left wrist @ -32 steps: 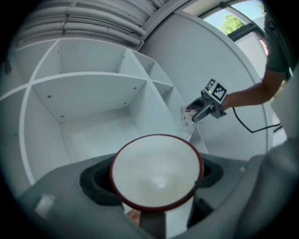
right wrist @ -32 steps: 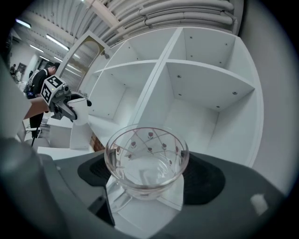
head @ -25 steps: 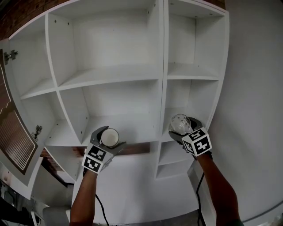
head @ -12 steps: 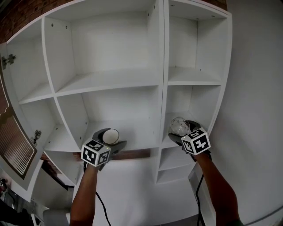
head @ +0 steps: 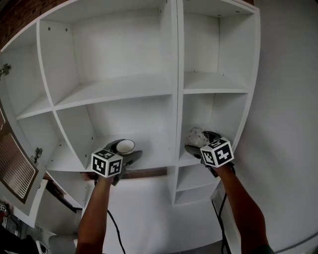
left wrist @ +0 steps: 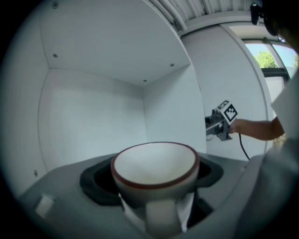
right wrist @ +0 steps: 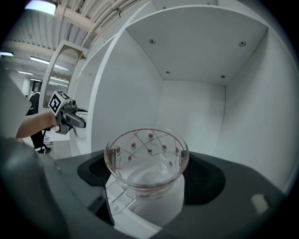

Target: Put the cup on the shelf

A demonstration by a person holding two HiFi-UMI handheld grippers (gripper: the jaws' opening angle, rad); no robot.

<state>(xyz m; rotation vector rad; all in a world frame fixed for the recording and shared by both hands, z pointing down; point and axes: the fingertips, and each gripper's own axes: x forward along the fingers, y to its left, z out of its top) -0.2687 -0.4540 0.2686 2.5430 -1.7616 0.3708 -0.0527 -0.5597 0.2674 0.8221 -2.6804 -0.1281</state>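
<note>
White shelf (head: 119, 89), red-rimmed cup (left wrist: 154, 170), perhaps floral glass (right wrist: 147, 158)

Brick wall (head: 14, 15), slatted door panel (head: 15, 171), plain white wall (head: 290, 109)

The head view is looking from behind both arms at the white shelf unit (head: 119, 87), taking in many compartments. The left gripper view is facing into one compartment, close over the white cup (left wrist: 154, 170), and catching the right gripper (left wrist: 212, 127) at its right. The right gripper view, close over the glass cup (right wrist: 147, 158), is catching the left gripper (right wrist: 74, 121).
</note>
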